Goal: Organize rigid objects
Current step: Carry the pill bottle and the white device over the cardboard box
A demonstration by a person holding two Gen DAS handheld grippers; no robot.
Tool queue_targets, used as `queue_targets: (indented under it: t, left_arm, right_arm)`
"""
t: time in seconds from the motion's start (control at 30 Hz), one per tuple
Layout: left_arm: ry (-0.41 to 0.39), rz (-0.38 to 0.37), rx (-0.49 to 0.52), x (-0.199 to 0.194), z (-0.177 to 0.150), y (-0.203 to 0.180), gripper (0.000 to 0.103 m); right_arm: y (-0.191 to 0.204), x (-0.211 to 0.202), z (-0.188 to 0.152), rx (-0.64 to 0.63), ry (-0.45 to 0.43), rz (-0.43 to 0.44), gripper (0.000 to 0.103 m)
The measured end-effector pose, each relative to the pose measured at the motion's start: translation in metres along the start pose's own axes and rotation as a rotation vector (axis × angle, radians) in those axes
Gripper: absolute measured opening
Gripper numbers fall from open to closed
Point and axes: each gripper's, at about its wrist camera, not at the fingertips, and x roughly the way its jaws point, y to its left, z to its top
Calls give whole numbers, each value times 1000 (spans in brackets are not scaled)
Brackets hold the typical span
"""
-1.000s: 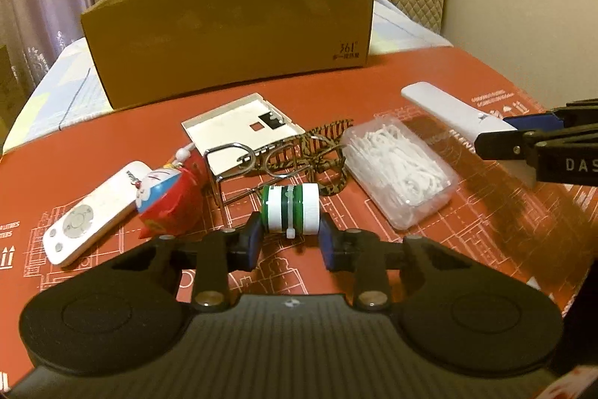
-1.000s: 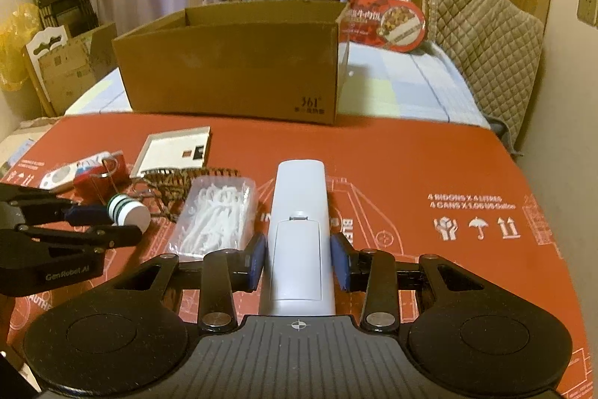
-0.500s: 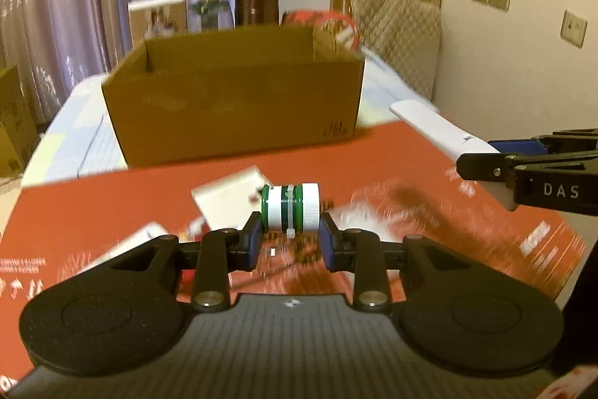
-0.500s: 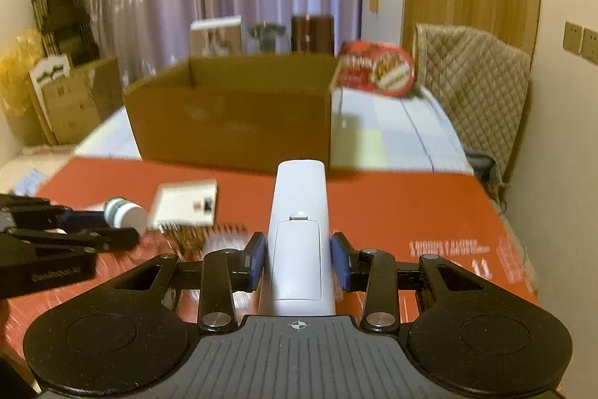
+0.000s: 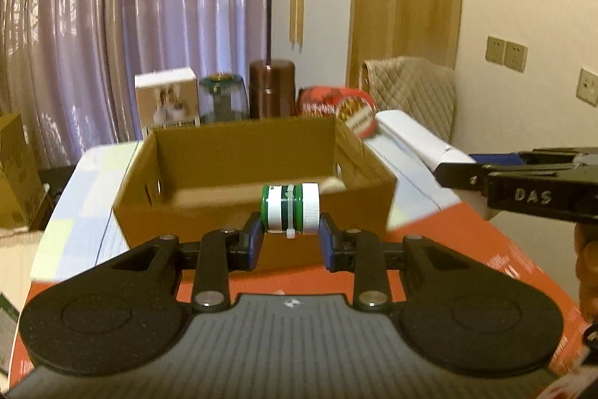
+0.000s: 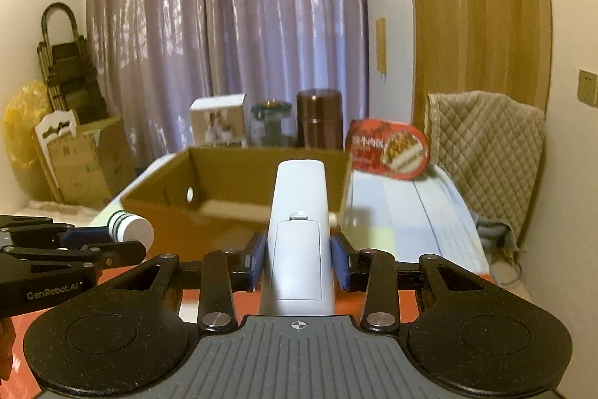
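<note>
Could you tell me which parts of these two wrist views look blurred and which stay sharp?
Left wrist view: the cardboard box edges smear, the green bottle in the left gripper is crisp. Right wrist view: box and red tin blurred, white remote sharp.

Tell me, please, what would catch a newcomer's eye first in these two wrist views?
Probably the two loads held up in front of the open cardboard box: the left gripper clamps a small green-and-white bottle lying sideways, and the right gripper holds a long white remote control pointing toward the box. Behind the box, a red round food tub stands out against the purple curtain.
</note>
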Motion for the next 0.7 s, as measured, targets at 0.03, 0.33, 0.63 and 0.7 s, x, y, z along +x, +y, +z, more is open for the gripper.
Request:
queue_targets:
  t: [0.03,0.33,0.63,0.7]
  left_arm:
    - [-7,0,-1,8,5,3,27]
    - [-12,17,0,77,25,33,27]
    - [18,71,-10,116,32,62,27]
    - [24,72,-12,123,33,67,27]
  right_arm:
    - [0,10,4,0,-4,1,35]
    - [5,96,27,-3,21,20,35]
    - [9,154,36,10,71,27,35]
    - [12,162,35,5,82,28,35]
